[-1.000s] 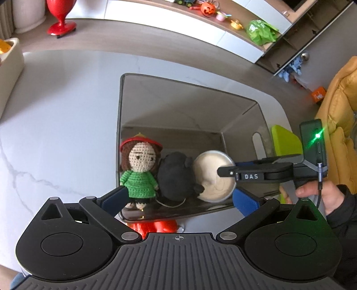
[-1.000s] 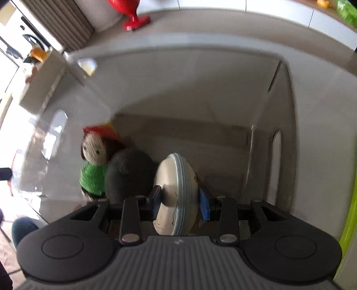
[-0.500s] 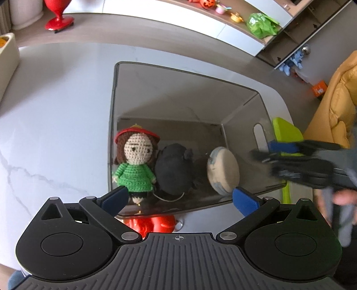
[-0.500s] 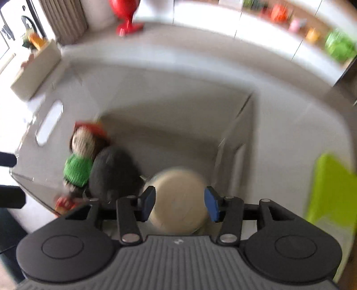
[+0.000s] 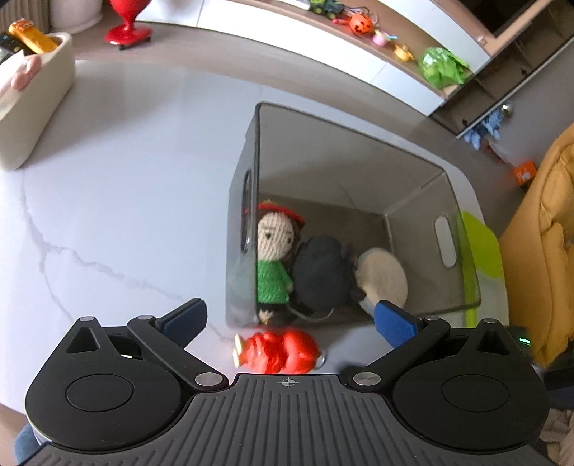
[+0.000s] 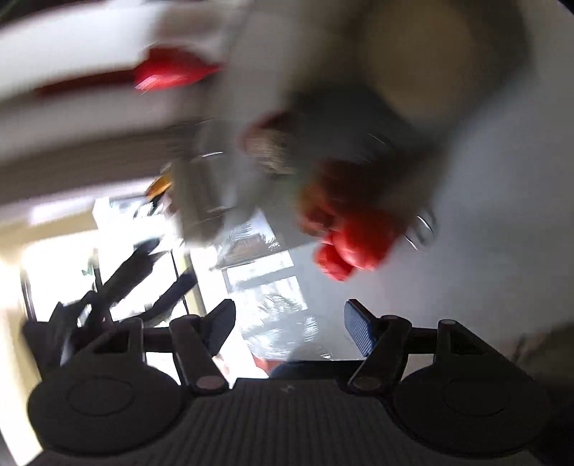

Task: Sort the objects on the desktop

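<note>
A grey plastic bin (image 5: 333, 168) stands on the white marble table (image 5: 125, 200). Inside lie a crochet doll in a green dress (image 5: 274, 258), a black plush toy (image 5: 323, 276) and a round cream disc (image 5: 385, 277). A red toy (image 5: 278, 351) lies on the table just in front of the bin. My left gripper (image 5: 290, 319) is open and empty, right above the red toy. My right gripper (image 6: 288, 329) is open and empty; its view is heavily blurred, with the red toy (image 6: 349, 236) ahead of it.
A cream container (image 5: 32, 96) with items stands at the table's far left. A lime green object (image 5: 480, 251) lies behind the bin's right side. A yellow chair (image 5: 549, 251) is at the right. A red stand (image 5: 127, 21) and shelf toys are beyond the table.
My right gripper let go of the cream disc in the bin, pulled out and swung away fast toward the red toy. My left gripper shifted left and back.
</note>
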Demonstrator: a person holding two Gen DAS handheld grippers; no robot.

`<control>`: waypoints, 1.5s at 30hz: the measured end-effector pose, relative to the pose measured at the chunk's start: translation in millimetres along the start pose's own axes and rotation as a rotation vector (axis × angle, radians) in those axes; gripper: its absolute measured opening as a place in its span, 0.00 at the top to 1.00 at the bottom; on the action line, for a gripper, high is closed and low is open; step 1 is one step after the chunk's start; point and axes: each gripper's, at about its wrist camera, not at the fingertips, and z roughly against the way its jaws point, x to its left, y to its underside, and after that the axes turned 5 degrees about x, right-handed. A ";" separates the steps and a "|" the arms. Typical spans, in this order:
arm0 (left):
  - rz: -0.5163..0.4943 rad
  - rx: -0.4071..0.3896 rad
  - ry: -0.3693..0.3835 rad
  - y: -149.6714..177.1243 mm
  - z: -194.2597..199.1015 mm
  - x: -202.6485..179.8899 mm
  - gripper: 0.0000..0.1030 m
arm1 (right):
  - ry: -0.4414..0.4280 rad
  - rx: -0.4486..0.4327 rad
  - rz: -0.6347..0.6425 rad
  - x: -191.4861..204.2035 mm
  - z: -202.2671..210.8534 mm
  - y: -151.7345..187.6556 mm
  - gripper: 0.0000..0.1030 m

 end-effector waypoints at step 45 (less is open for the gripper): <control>0.040 0.022 0.054 -4.1 -15.2 8.2 0.00 | 0.293 -0.339 0.683 177.0 102.4 -9.8 0.98</control>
